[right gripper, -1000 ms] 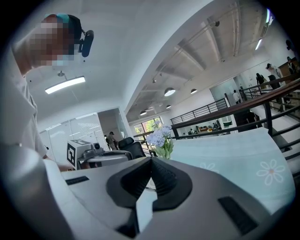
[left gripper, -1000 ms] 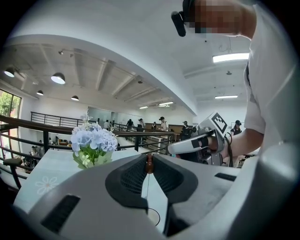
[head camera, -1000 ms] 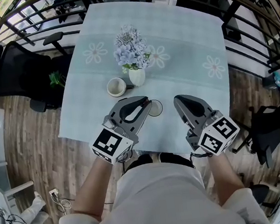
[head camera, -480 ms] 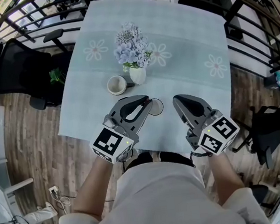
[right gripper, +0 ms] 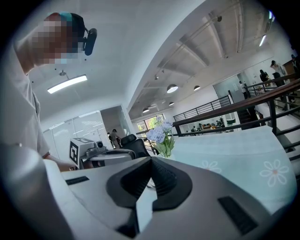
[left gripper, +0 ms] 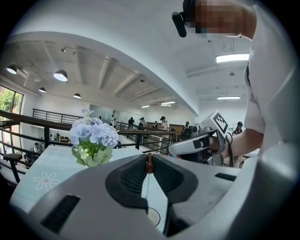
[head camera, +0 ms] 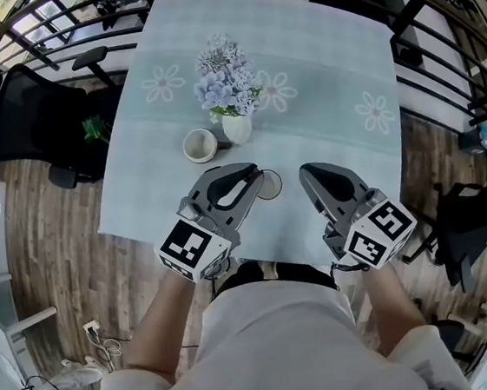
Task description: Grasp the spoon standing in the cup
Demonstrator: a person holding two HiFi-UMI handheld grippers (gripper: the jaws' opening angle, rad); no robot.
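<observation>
1. I am holding my left gripper (head camera: 254, 176) low over the near edge of the bench (head camera: 147, 192). Its jaws are pinching together on the brown top end of the spoon (left gripper: 149, 164).
2. My right gripper (head camera: 305, 173) is hovering just beside it, on the side of the bench's right edge. Its jaws are resting together with nothing between them.
3. The spoon is standing nearly upright in the clear cup (head camera: 270, 186). The cup is sitting close to the near edge, about midway along it, between my two grippers.
4. I am judging the spoon to be light and stiff, with a very thin stem that looks likely to slip or twist in the jaws. The brown knob is looking like the best place to hold, since it is thicker than the stem. The cup is looking light and breakable, so I am reckoning a sideways pull could tip it, and a straight upward lift is seeming safest.
5. Farther on, a white mug (head camera: 200, 145) and a vase of flowers (head camera: 237, 129) are standing toward the middle of the bench, apart from the cup.
</observation>
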